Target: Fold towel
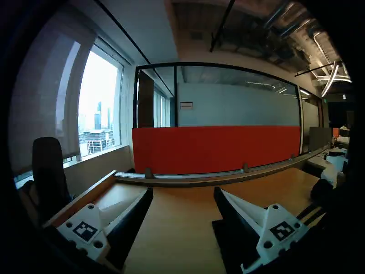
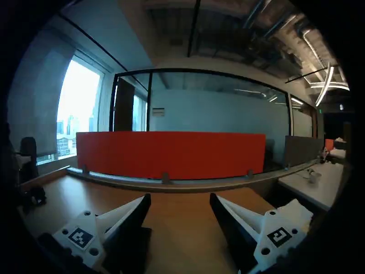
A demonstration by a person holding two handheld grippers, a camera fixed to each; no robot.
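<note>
Much of the room ahead is taken up by a tall window [image 1: 98, 114], through which city buildings are seen, and by a glass partition [image 1: 237, 100] in a dark frame. Below the glass, a smooth, matt red divider panel [image 1: 214, 148] is set along the far edge of the counter [image 1: 182, 237], whose top is flat, wood-toned and lightly glossy. An office chair [image 1: 48, 173] with a dark, rounded back is seen at the counter's left end.

The left tool [image 1: 182, 189] is held low over the counter with its jaws well apart and nothing between them. The right tool [image 2: 179, 196] is held likewise, its jaws wide and empty. The fingers [image 1: 130, 219] are wedge-shaped, black on the inner faces and white plastic outside. Each is fitted with a small square black-and-white marker [image 1: 85, 230].

Where the towel lies cannot be told from these views. It is judged to be light, soft and limp, so it should sag when lifted and keep no shape of its own. A woven pile should be held without slipping. Hold is best taken at two neighbouring corners, one per tool, pinched just inside the hem. That way the edge is kept taut between them and can be laid over onto the opposite edge.
</note>
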